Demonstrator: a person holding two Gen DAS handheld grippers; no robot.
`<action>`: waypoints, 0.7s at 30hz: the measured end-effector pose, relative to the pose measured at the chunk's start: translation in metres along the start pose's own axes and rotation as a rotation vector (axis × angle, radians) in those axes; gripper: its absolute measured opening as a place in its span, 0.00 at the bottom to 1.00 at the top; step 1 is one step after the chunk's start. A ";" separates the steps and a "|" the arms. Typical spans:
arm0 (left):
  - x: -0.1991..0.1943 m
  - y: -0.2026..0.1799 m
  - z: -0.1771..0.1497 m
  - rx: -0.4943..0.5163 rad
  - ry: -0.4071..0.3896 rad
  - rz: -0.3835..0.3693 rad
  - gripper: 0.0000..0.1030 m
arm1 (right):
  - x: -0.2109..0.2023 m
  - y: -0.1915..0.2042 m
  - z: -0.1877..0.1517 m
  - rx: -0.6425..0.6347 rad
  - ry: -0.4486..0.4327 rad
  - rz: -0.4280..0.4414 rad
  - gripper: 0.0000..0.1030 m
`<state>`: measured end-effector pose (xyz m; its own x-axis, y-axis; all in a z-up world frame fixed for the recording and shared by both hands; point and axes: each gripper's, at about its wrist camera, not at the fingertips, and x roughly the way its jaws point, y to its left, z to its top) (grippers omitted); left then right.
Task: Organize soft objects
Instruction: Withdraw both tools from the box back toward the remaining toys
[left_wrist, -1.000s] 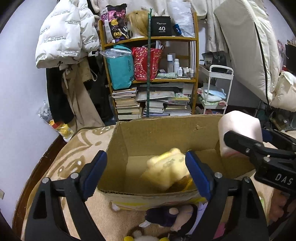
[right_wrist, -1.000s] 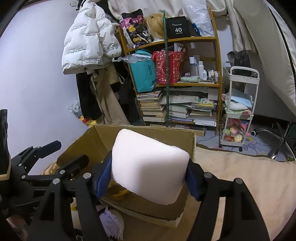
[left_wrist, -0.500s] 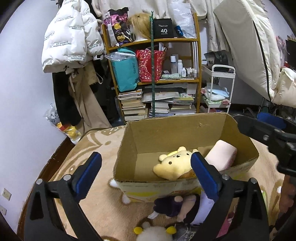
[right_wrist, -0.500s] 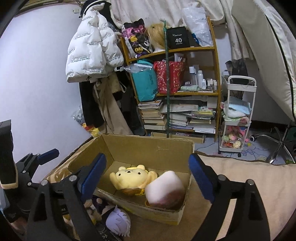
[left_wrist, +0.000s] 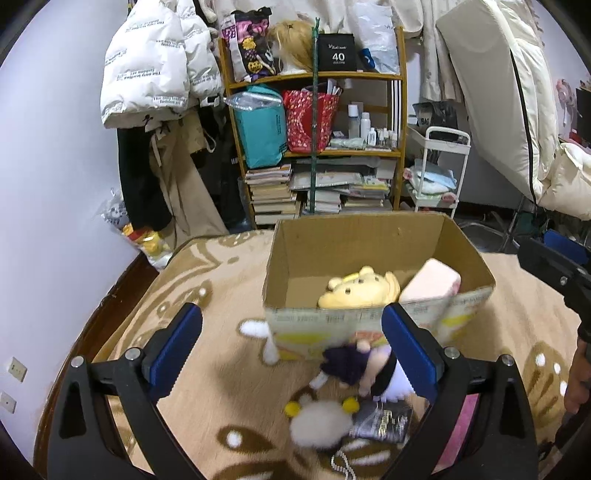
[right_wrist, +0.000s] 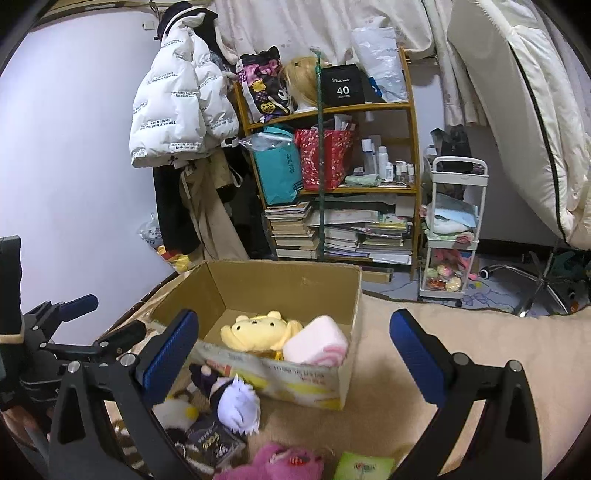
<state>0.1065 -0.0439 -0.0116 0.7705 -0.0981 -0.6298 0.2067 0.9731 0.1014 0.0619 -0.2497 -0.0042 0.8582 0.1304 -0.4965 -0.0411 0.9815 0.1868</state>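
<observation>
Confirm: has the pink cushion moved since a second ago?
Yes. The pink cushion left the right gripper and now lies inside the cardboard box, in its right end beside the yellow bear plush.

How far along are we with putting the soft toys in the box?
Done: yellow bear and pink cushion lie in the cardboard box. In hand: nothing; both tongs, left and right, are open. Left: white-haired doll and pink plush outside it.

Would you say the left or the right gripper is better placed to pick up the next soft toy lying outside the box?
Left, probably. The left gripper is open and points at the dark-haired doll in front of the cardboard box. The right gripper, also open, faces the box instead.
</observation>
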 end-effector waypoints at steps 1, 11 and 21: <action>-0.004 0.001 -0.002 0.002 0.006 -0.002 0.94 | -0.004 0.000 -0.002 -0.001 0.001 -0.003 1.00; -0.038 0.008 -0.024 0.004 0.014 0.044 0.94 | -0.039 0.004 -0.027 0.023 0.045 -0.053 1.00; -0.054 0.011 -0.042 -0.011 0.052 0.052 0.94 | -0.056 0.010 -0.040 0.003 0.062 -0.070 1.00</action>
<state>0.0420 -0.0188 -0.0089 0.7479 -0.0364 -0.6628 0.1599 0.9790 0.1267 -0.0068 -0.2413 -0.0085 0.8255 0.0698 -0.5600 0.0195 0.9882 0.1519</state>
